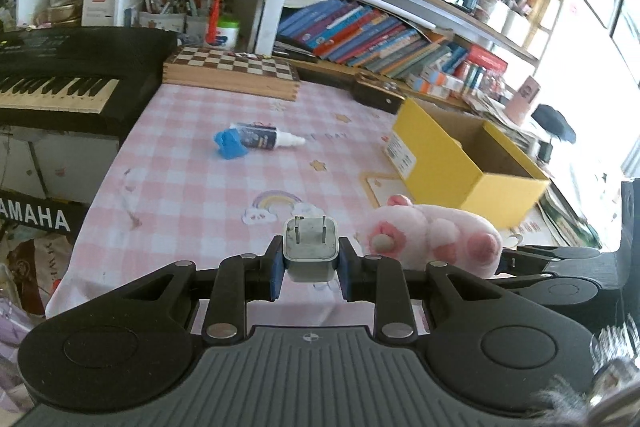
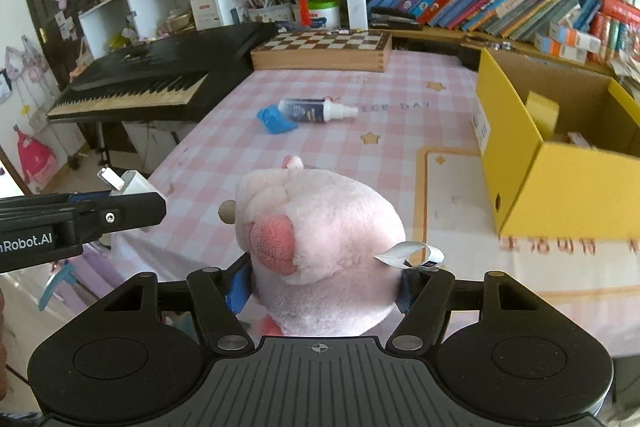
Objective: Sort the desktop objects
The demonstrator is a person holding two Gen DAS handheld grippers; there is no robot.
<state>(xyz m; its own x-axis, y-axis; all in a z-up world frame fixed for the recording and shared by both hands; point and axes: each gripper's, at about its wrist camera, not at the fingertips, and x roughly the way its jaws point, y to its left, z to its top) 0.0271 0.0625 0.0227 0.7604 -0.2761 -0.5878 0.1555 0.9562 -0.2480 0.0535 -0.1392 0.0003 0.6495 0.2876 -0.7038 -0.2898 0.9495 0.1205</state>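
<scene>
Nearest, our left gripper (image 1: 311, 263) clamps a white charger plug (image 1: 310, 247), prongs forward; our right gripper (image 2: 324, 283) squeezes a pink plush toy (image 2: 320, 247). Farther on the checked tablecloth (image 2: 224, 131) lie a spray bottle (image 2: 316, 110), blue clip (image 2: 274, 120), and the yellow box (image 2: 528, 163).

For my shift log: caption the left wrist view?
Left gripper clamps a white plug adapter above the pink checked tablecloth.
</scene>
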